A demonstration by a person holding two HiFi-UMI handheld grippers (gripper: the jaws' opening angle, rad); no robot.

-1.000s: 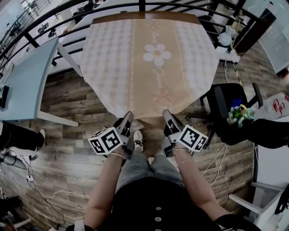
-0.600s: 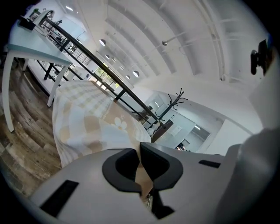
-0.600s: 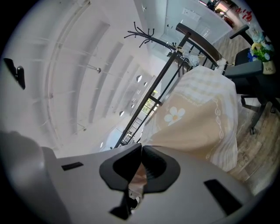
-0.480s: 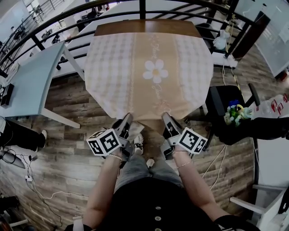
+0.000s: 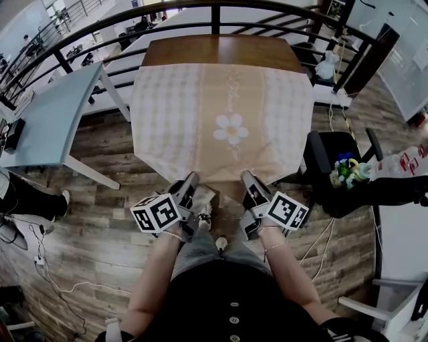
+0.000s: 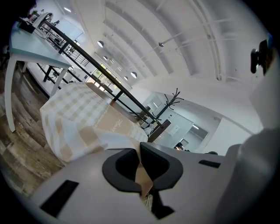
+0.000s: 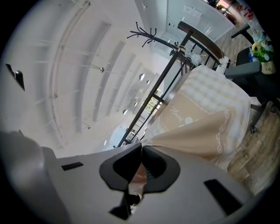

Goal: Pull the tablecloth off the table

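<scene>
A beige and white checked tablecloth (image 5: 224, 120) with a daisy print drapes over a brown wooden table (image 5: 224, 52), whose far end is bare. My left gripper (image 5: 192, 180) is shut on the cloth's near hem left of the middle. My right gripper (image 5: 246, 178) is shut on the hem right of the middle. In the left gripper view the jaws (image 6: 140, 162) pinch a fold of the tablecloth (image 6: 83, 116), which stretches away to the table. The right gripper view likewise shows the jaws (image 7: 141, 165) closed on the tablecloth (image 7: 205, 127), pulled taut.
A pale blue table (image 5: 47, 113) stands at the left and a black railing (image 5: 214, 10) runs behind the wooden table. A black chair (image 5: 331, 157) with flowers (image 5: 348, 167) is at the right. Cables lie on the wood floor at left.
The tablecloth has slid toward me with both grippers, baring more wood at the table's far end. The daisy print now lies closer to the near edge.
</scene>
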